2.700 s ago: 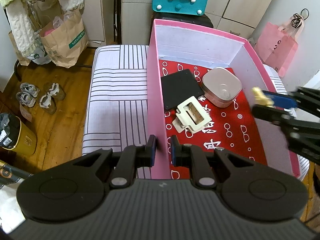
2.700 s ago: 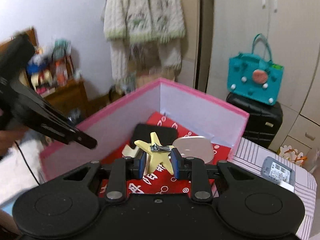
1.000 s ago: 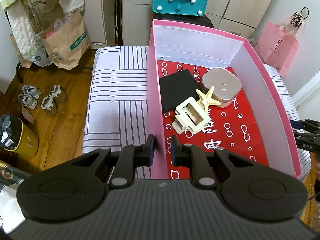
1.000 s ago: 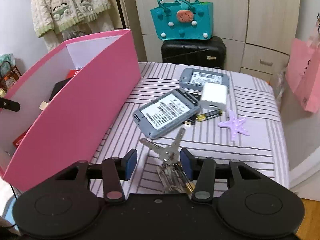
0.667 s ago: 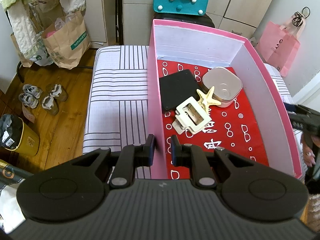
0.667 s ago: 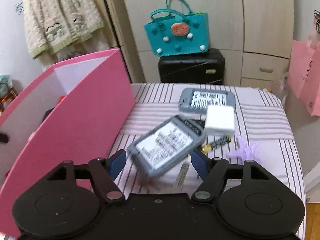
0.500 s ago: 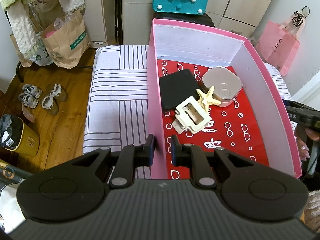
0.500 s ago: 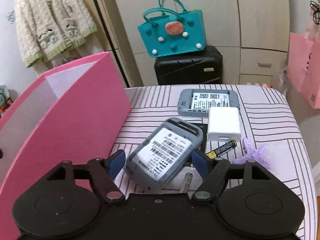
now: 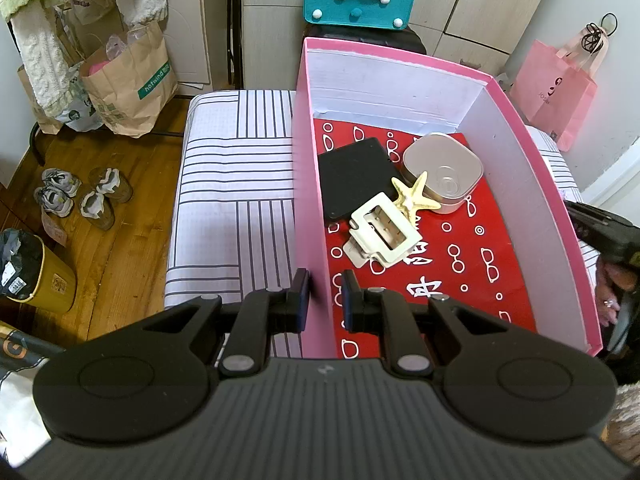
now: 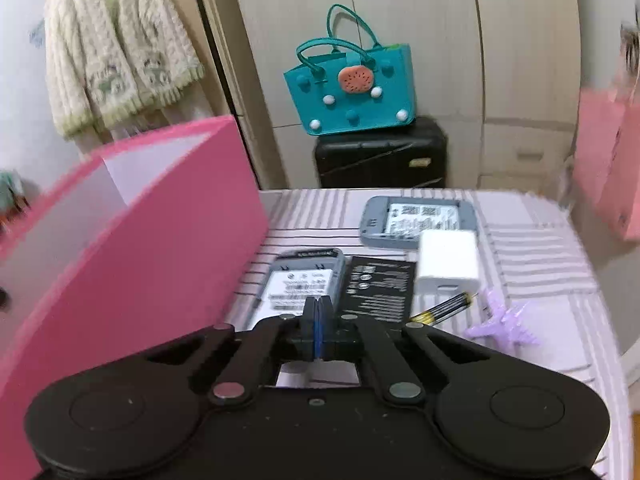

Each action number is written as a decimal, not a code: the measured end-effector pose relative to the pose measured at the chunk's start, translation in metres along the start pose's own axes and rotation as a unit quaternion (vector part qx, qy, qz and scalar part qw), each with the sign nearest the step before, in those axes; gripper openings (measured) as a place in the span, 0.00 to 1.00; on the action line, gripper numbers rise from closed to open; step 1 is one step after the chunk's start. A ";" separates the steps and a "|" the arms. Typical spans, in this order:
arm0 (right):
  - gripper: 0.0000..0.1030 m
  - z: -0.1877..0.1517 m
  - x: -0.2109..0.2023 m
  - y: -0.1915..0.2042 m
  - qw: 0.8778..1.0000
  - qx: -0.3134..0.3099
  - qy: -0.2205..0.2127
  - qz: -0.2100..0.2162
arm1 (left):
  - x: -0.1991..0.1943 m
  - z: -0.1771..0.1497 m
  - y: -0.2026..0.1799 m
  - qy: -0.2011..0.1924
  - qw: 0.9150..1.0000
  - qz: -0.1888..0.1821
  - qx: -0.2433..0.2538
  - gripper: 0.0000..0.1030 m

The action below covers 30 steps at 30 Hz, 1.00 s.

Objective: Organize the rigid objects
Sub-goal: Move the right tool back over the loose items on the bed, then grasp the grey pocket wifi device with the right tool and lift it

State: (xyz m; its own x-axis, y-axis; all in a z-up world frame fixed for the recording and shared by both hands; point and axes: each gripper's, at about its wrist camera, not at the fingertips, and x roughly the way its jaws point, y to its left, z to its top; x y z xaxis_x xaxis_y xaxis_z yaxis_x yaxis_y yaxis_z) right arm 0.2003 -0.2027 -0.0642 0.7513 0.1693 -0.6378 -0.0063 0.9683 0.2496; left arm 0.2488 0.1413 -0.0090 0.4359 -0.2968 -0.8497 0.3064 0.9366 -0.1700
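Pink box [image 9: 310, 208] wall clamped by left tool [image 9: 323, 294], right tool [image 10: 319, 330] clenched empty, angled down over table [image 10: 532, 236]

The box [image 9: 308, 184] is pink outside, white on its inner walls, with a red floor liner [image 9: 472, 256] printed in white glasses and rings. On the liner lie a black square pad [image 9: 354, 176], a cream clip [image 9: 384, 234], a pale yellow starfish [image 9: 414, 196] and, at two o'clock from it, a rose-gold tin [image 9: 442, 170]. The bedcover [image 9: 232, 184] is lilac-white with dark stripes. Beside the box lie two grey devices [image 10: 418, 216] with white labels, a white charger [image 10: 448, 260], a black card [image 10: 378, 288], a black-and-gold battery [image 10: 444, 308] and a lilac starfish [image 10: 502, 322]. At twelve o'clock stands a teal bag [image 10: 352, 96].
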 end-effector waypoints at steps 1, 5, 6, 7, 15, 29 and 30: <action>0.01 0.002 -0.003 -0.001 1.000 0.009 0.000 0.013 | 0.000 0.000 0.000 0.000 1.000 0.000 0.000 0.14; 0.04 0.004 -0.007 0.006 1.000 -0.001 0.007 0.022 | 0.000 0.000 0.000 0.001 1.000 -0.001 -0.001 0.14; 0.10 0.004 -0.007 0.008 1.000 -0.003 0.010 0.015 | 0.001 0.000 0.000 0.001 1.000 -0.001 -0.001 0.14; 0.12 0.003 -0.006 0.010 1.000 -0.005 0.015 0.009 | 0.001 0.000 0.000 0.001 1.000 -0.002 -0.001 0.14; 0.57 -0.011 0.009 0.005 0.998 0.029 0.059 0.014 | 0.002 0.000 0.001 0.001 1.000 -0.003 -0.003 0.14; 0.72 -0.021 0.018 0.040 0.990 -0.132 0.039 -0.020 | 0.000 0.002 0.009 0.000 1.000 -0.009 -0.013 0.11; 0.73 -0.020 0.019 0.039 0.990 -0.133 0.039 -0.018 | 0.000 0.001 0.008 -0.003 1.000 -0.006 -0.012 0.11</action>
State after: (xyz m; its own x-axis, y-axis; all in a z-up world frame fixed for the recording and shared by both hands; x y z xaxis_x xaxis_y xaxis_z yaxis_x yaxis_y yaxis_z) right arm 0.2010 -0.1580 -0.0811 0.7016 0.1376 -0.6992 -0.1619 0.9863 0.0317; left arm 0.2524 0.1488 -0.0098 0.4370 -0.3093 -0.8446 0.2917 0.9370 -0.1922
